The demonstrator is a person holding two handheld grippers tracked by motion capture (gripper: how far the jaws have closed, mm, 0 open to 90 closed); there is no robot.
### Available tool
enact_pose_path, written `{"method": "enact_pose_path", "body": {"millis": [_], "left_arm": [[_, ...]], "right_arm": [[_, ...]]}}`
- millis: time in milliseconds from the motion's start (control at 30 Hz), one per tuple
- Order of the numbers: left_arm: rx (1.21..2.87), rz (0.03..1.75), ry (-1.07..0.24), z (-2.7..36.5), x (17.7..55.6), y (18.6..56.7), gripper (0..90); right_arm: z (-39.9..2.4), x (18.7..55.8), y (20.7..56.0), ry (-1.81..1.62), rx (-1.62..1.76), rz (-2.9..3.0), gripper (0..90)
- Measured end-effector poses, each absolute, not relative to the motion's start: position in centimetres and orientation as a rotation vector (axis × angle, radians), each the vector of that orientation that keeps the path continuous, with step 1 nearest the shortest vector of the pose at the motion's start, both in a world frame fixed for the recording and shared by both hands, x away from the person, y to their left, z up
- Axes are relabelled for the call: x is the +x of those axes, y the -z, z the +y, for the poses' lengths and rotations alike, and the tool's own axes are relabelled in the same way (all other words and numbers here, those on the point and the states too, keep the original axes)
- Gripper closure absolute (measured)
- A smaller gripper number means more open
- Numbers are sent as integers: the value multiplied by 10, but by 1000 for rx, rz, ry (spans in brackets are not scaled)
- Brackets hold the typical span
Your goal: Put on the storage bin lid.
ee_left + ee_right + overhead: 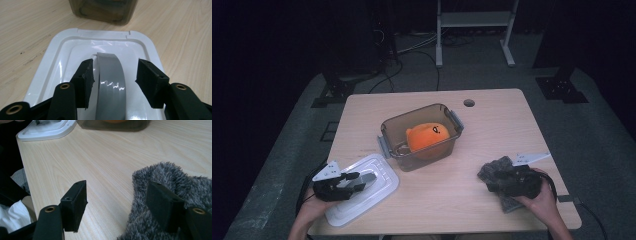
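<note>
A white lid (382,172) lies flat at the table's front left, with a grey arched handle (111,82) on top. My left gripper (360,181) straddles that handle; in the left gripper view (115,75) both pads stand beside it with small gaps, not pressing. A clear brown container (384,131) at the table's middle holds an orange plush toy (427,137). At the front right a grey fuzzy cloth (494,167) lies under my right gripper (490,181). In the right gripper view (117,200) the jaws are wide apart, one over the cloth (165,177), the other over bare wood.
The container's near wall (105,12) stands just beyond the lid (62,50). A white slip (532,158) lies by the right edge, and a round hole (469,103) is at the back. Bare wood lies between the lid and the cloth.
</note>
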State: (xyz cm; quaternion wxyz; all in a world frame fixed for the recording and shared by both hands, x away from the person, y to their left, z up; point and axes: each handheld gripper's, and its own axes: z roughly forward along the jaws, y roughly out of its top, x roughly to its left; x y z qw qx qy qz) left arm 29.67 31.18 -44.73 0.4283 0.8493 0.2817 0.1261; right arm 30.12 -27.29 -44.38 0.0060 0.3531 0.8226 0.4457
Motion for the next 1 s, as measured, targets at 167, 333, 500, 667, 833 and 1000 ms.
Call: {"method": "enact_pose_path", "body": {"millis": [167,333,500,667,833,1000], "left_arm": [[2127,710,-319,312,298,450,530],[2138,733,-312,313,300,454,569],[2136,724,-303,315,300,454,650],[2142,717,-298,315,299,453,663],[2148,728,-289,316,297,452,664],[2143,729,-286,318,295,448,665]], "right_arm": [[-273,301,444,-1395,1104,2576,326],[-272,301,444,-1396,1100,2578,326],[-272,301,443,-1396,1098,2579,326],[-272,301,443,-1388,1096,2582,326],[-272,301,443,-1392,1096,2579,326],[-273,301,443,-1393,1100,2575,326]]}}
